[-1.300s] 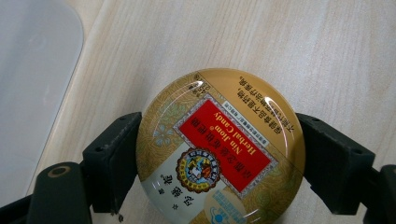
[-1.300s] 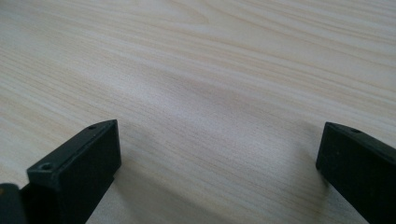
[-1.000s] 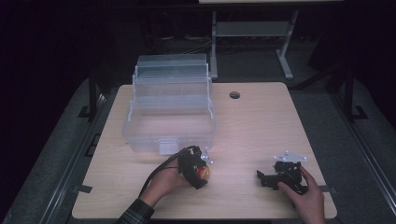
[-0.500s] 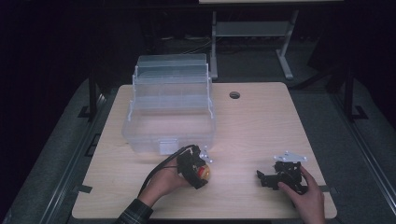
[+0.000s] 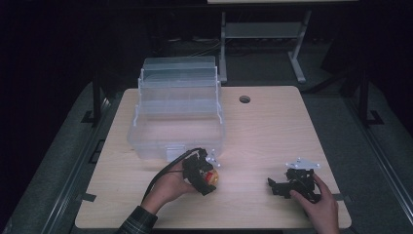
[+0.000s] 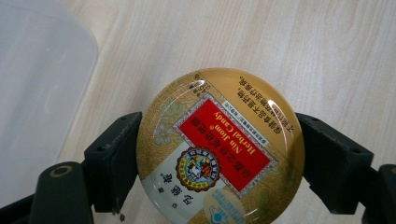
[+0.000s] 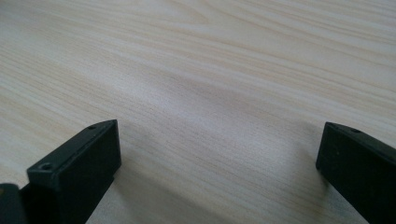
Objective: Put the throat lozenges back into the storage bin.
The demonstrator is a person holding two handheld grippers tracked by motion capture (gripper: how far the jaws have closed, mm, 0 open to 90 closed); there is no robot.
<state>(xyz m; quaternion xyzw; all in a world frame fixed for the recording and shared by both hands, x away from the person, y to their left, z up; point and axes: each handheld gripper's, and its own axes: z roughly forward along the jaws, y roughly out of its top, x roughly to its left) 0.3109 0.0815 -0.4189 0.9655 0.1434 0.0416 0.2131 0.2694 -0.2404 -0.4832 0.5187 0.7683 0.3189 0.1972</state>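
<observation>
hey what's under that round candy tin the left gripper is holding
Bare wooden table shows all around the candy tin, which the left gripper clamps by its sides. The tin itself covers the spot directly beneath, so whether it rests on the wood or hangs just above cannot be told.

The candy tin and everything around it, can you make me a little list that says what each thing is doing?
candy tin: round, gold with a red label, clamped at its sides
left gripper: shut on the candy tin, just in front of the box
right gripper: open, nothing between its jaws, low over bare wood
plastic box: clear, lid up, looks empty
table: light wood, with a round hole near the far edge
</observation>
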